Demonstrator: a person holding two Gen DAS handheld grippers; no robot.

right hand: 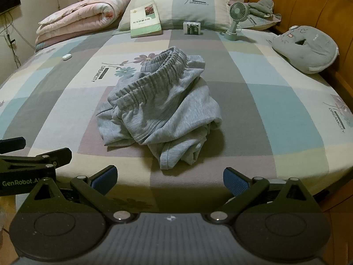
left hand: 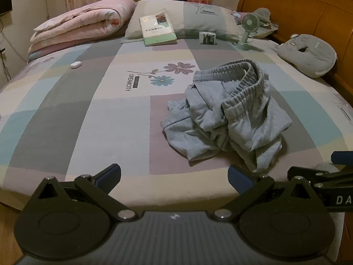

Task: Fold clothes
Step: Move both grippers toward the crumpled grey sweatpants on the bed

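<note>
You held both jaws spread wide and empty; the gray pants (right hand: 158, 108) lay crumpled on the bed (right hand: 275, 114) just ahead of them.

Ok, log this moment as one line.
stage: pre-grasp | left tool: open, empty | right tool: open, empty | grey pants: crumpled heap on bed, untouched

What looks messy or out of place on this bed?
The grey sweatpants lie in a crumpled heap in the middle of the bed, waistband bunched up on top and legs tangled underneath, not yet folded. A small white case lies alone on the sheet near the rolled pink quilt. Nothing looks spilled or damaged.
</note>
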